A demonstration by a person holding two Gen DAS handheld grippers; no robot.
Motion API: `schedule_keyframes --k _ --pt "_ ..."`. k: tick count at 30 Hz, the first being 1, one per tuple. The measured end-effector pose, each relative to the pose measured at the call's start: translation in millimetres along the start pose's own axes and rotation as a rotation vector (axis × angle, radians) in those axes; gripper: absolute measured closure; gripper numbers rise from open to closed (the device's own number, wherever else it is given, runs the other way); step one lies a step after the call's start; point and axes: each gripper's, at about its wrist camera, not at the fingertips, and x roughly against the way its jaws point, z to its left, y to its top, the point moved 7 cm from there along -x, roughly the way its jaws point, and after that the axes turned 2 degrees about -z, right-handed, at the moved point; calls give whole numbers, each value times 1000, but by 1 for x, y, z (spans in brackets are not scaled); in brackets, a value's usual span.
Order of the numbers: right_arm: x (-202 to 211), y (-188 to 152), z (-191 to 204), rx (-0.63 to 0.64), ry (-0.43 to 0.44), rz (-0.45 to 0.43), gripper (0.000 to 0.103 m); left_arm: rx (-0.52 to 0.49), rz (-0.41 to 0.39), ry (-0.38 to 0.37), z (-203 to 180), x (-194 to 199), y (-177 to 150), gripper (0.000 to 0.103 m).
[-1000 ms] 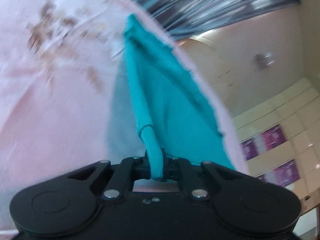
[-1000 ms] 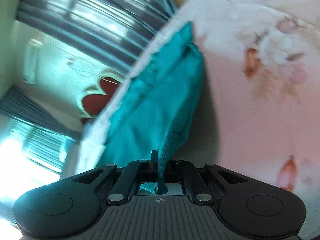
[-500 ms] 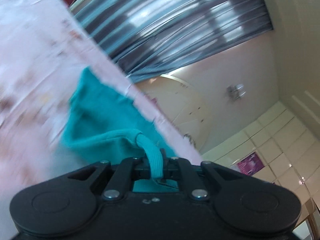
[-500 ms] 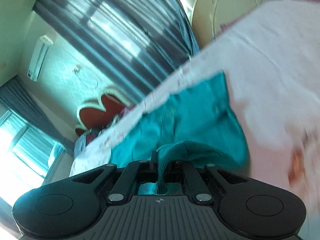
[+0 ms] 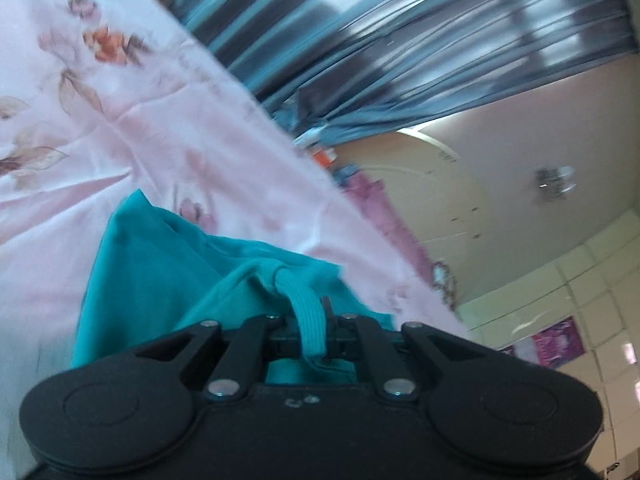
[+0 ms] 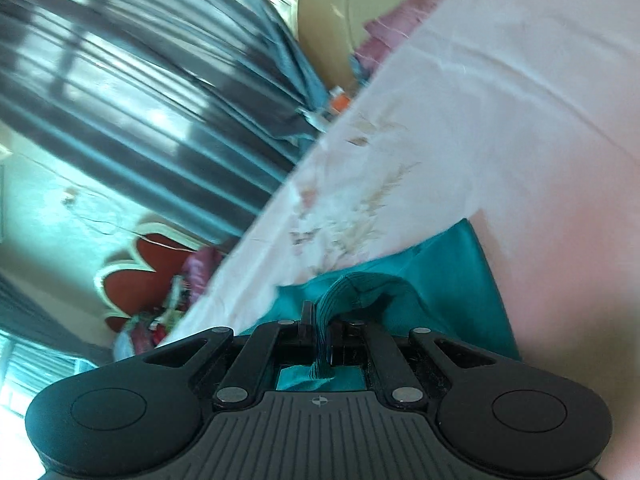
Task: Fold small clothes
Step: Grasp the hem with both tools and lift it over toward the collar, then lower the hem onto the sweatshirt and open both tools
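A small teal garment [image 5: 160, 280] lies on a pink floral bedsheet [image 5: 120, 120]. My left gripper [image 5: 310, 320] is shut on a ribbed teal cuff of the garment, which bunches just ahead of the jaws. My right gripper [image 6: 320, 324] is shut on another ribbed edge of the same teal garment [image 6: 440, 276], with its cloth folded over close to the fingers. Most of the garment lies under and behind the grippers, out of sight.
The bedsheet [image 6: 480, 120] spreads ahead in both views. Grey striped curtains [image 5: 400, 40] hang beyond the bed edge. A red headboard [image 6: 136, 264] and clutter stand at the far left of the right wrist view.
Both grippers have carried their teal edges forward across the bed. The garment that stretched out long now lies bunched and doubled over close to the jaws.
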Motion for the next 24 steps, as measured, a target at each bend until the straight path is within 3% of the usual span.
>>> schedule_keyframes --k 4,7,9,10,11,12,13,14,16,20,23,24 --pt "-41 5 -21 -10 -36 44 100 -19 40 36 15 -35 8 97" --pt "-62 6 -29 -1 -13 65 100 -27 48 28 24 -44 9 97" --pt "-66 9 -26 27 13 50 100 -52 37 -1 21 -44 11 92" --pt "-66 12 -25 28 13 47 99 -54 17 -17 18 -41 14 77" --pt "-64 14 -23 41 7 38 79 -58 -14 -15 16 -35 19 50" --pt "-59 17 -18 73 16 12 44 -72 -53 0 14 -28 25 37" --pt "-50 19 -11 122 28 -32 36 -107 -115 14 11 -17 32 25" --pt "-44 22 -7 154 24 -49 34 -147 -131 10 9 -12 36 26" --pt "-39 24 -4 221 18 -47 34 -217 -90 49 8 -13 41 30" --pt "-48 10 8 503 -65 2 35 -537 92 200 1 -39 30 41" --pt "-66 -8 14 696 -130 45 49 -732 182 273 -5 -59 13 50" --pt "-72 -13 15 744 -151 61 59 -765 192 278 -4 -62 9 51"
